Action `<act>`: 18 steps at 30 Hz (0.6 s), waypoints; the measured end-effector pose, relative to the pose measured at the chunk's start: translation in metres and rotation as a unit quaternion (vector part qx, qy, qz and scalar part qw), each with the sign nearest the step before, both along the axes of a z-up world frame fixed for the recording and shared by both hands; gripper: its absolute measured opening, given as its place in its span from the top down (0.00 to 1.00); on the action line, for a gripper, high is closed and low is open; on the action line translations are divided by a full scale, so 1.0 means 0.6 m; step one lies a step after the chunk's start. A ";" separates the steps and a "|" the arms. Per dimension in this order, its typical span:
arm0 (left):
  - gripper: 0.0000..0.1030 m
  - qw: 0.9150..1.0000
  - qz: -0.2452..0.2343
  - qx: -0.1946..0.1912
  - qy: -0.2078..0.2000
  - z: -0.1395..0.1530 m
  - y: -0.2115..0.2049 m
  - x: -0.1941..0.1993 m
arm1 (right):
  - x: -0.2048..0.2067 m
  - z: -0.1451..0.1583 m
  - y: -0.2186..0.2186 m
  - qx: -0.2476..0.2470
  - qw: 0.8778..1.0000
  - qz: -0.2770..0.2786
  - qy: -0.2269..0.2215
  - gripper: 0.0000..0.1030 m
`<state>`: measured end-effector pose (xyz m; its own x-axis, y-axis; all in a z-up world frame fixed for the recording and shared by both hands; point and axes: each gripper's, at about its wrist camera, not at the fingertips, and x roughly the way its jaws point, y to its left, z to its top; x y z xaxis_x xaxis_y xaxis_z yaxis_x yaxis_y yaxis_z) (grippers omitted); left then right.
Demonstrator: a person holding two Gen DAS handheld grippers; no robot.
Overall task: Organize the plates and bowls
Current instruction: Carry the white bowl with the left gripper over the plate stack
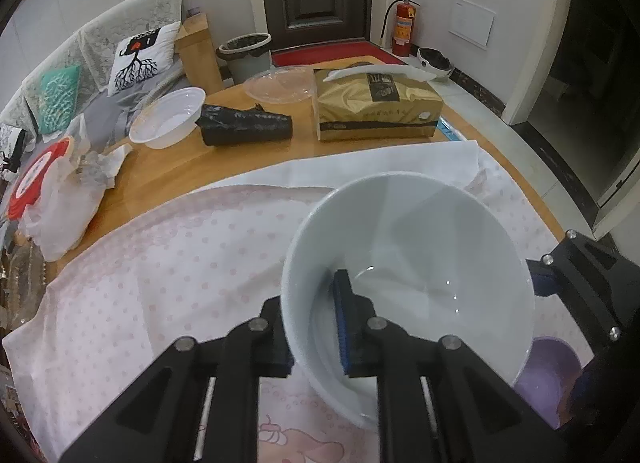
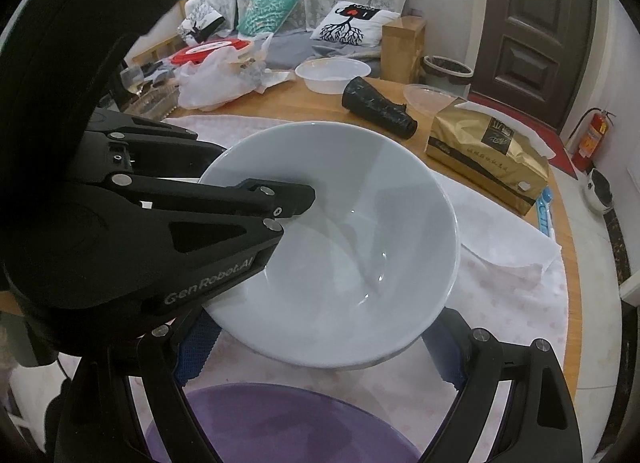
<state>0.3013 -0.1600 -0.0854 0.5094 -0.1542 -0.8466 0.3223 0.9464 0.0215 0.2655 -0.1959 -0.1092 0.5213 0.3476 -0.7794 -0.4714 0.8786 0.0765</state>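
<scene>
A large pale grey-white ceramic bowl (image 1: pixel 420 263) is held off the cloth by my left gripper (image 1: pixel 316 327), which is shut on its near rim, one finger inside and one outside. In the right wrist view the same bowl (image 2: pixel 360 243) fills the middle, with the left gripper (image 2: pixel 256 199) clamped on its left rim. My right gripper (image 2: pixel 320 347) is open, its fingers spread below and on either side of the bowl. A purple bowl (image 2: pixel 280 423) sits just under it; it also shows in the left wrist view (image 1: pixel 548 379).
A pink dotted cloth (image 1: pixel 160 263) covers the near part of the wooden table (image 1: pixel 240 159). Behind stand a white plastic bowl (image 1: pixel 168 119), a black rolled bag (image 1: pixel 246 123), a clear lid (image 1: pixel 280 85), a gold tissue pack (image 1: pixel 376 107) and plastic bags (image 1: pixel 60 191).
</scene>
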 end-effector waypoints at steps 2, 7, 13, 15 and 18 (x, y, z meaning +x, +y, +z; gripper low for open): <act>0.87 1.000 0.000 -0.002 0.001 -0.002 -0.001 0.000 | 0.000 0.001 0.002 -0.004 1.000 -0.002 0.001 0.16; 0.85 1.000 0.000 0.005 0.003 -0.007 -0.002 0.001 | 0.000 0.003 0.002 -0.010 1.000 -0.004 0.001 0.15; 0.83 1.000 0.002 0.005 0.005 -0.016 -0.002 0.001 | -0.003 0.006 0.003 -0.021 1.000 -0.007 -0.002 0.13; 0.83 1.000 -0.001 0.005 0.007 -0.018 -0.004 0.000 | -0.005 0.006 0.004 -0.024 1.000 -0.009 -0.002 0.12; 0.83 1.000 -0.005 0.007 0.006 -0.019 -0.008 -0.002 | -0.005 0.003 -0.001 -0.023 1.000 -0.014 0.002 0.09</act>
<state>0.2999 -0.1650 -0.0968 0.4983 -0.1466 -0.8545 0.3318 0.9428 0.0318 0.2626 -0.1968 -0.1072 0.5273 0.2969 -0.7961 -0.4470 0.8938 0.0372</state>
